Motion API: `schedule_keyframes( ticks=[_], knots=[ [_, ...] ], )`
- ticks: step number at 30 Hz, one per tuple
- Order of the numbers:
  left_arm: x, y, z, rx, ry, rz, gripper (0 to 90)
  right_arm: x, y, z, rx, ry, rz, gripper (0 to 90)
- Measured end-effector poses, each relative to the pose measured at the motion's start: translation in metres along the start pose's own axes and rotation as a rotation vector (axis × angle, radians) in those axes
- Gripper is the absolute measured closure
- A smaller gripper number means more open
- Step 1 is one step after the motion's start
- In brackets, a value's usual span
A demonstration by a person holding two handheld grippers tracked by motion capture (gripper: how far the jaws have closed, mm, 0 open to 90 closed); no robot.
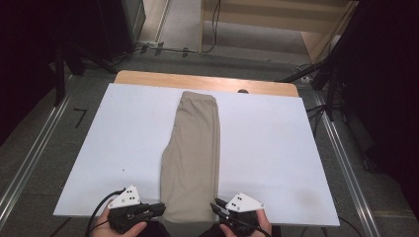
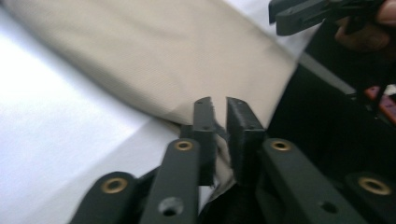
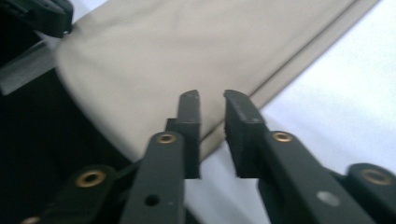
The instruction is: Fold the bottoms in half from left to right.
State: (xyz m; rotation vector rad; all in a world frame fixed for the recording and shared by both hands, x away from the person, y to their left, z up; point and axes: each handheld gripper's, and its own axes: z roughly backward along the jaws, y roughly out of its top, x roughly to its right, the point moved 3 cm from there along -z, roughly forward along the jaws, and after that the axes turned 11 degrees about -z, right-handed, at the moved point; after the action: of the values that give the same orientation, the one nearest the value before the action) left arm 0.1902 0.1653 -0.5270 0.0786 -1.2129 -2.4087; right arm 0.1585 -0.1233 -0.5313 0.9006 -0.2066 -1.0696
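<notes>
My L gripper (image 2: 219,105): jaws a narrow slit apart, nothing pinched; the near corner of the folded beige trousers (image 1: 191,153) sits just beyond and under the tips. R gripper (image 3: 210,100): jaws slightly wider, also holding nothing, tips over the trousers' side edge. Trousers lie on the white board (image 1: 276,143), long axis running straight away from me, near end hanging off the front edge btwn both grippers. L sits at its left corner, R at its right, about equally close.

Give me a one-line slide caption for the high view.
Folded beige trousers lie lengthwise on the white table, left gripper and right gripper flanking their near end.
</notes>
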Motion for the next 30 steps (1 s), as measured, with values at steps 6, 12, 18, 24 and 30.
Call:
schedule_keyframes(
  ticks=[6,12,18,24,30],
  knots=[
    [0.001,-0.003,-0.006,-0.028,0.013,-0.016,78.0,0.004,0.002,-0.018,-0.004,-0.039,0.002,65.5],
    [0.0,-0.003,-0.004,-0.029,-0.01,-0.004,77.3,0.014,-0.004,-0.007,-0.009,-0.064,-0.003,67.0],
    [0.0,0.006,0.004,0.054,0.016,-0.02,47.5,0.033,0.0,0.007,0.022,-0.005,-0.028,55.4],
    [-0.012,0.027,0.015,0.17,0.037,-0.031,24.7,0.059,0.013,0.017,0.121,0.073,-0.019,48.2],
    [-0.034,0.042,0.026,0.261,-0.022,-0.028,5.7,0.087,0.028,0.028,0.162,0.119,-0.044,40.6]
  ],
)
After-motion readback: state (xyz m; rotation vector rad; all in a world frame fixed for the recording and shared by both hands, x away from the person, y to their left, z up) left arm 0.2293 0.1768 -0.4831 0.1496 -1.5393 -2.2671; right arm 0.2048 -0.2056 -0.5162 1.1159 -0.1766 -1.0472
